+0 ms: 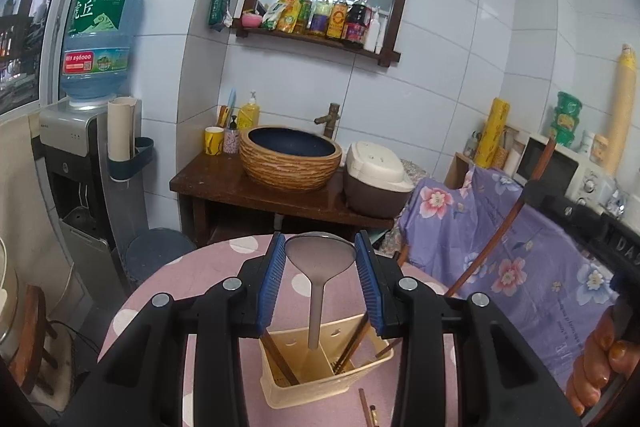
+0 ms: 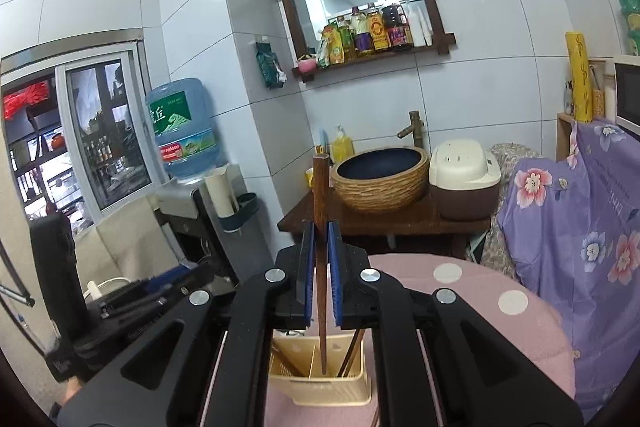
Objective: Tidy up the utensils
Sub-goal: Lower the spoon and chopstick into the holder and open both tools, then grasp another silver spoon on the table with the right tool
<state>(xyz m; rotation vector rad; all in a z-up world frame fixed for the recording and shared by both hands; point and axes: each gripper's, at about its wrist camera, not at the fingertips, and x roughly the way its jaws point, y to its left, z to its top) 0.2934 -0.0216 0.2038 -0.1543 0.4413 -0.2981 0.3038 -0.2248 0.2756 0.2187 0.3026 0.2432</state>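
Wooden chopstick (image 2: 320, 267), clamped in the right gripper (image 2: 320, 251), hangs tip-down over the holder (image 2: 320, 385); lowering and release come next. Left gripper (image 1: 320, 279) gapes empty around the ladle (image 1: 320, 255).

A cream plastic utensil caddy (image 1: 320, 367) with perforated walls and inner dividers stands upright on the counter (image 1: 192, 291). A grey ladle (image 1: 320, 263) rises upright from its middle compartment, bowl up, with brown chopsticks (image 1: 280, 361) leaning in the side compartments. One dark wooden chopstick (image 2: 320, 259) hangs vertically, tip down inside the caddy, and two more utensil ends (image 1: 368, 411) lie on the counter just beside it.
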